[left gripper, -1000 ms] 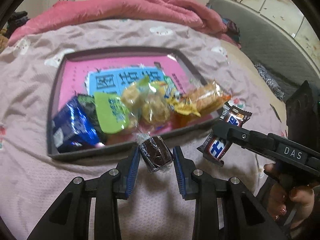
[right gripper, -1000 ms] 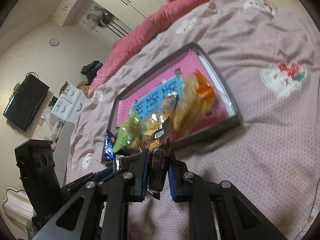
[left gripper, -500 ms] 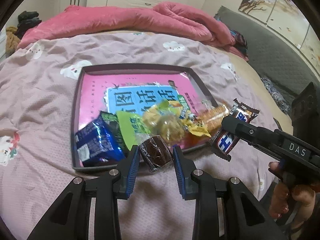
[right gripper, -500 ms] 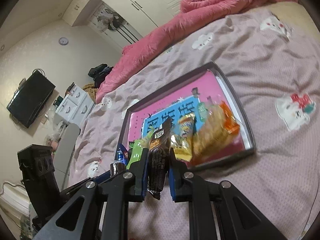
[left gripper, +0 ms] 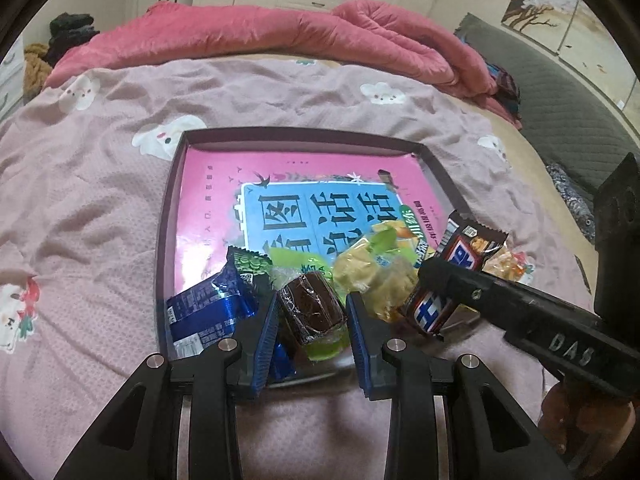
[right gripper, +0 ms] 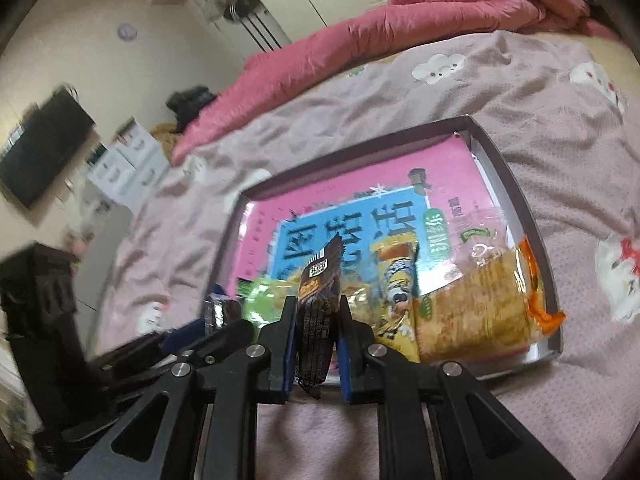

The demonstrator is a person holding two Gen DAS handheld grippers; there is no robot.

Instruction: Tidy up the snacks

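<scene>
A dark-rimmed tray (left gripper: 168, 216) (right gripper: 532, 240) with a pink and blue printed bottom lies on the bed. Along its near side lie several snacks: a blue pack (left gripper: 204, 312), green packs (left gripper: 296, 264), yellow sweets (left gripper: 372, 272) and an orange cracker pack (right gripper: 480, 300). My left gripper (left gripper: 312, 312) is shut on a small brown wrapped cake (left gripper: 310, 306), held over the tray's near edge. My right gripper (right gripper: 318, 320) is shut on a brown chocolate bar (right gripper: 320, 312) (left gripper: 452, 280), also over the tray's near edge, just right of the left one.
The tray rests on a mauve bedsheet (left gripper: 88, 208) with cartoon prints. A rumpled pink duvet (left gripper: 280, 36) lies along the far side. A grey headboard (left gripper: 560, 92) stands at the right. A hand (left gripper: 580, 420) holds the right gripper's handle. A dark television (right gripper: 40, 148) hangs on the left wall.
Both grippers have moved forward with their snacks, from short of the tray to over its near edge. The right gripper has also rolled, so the tray looks more level.
</scene>
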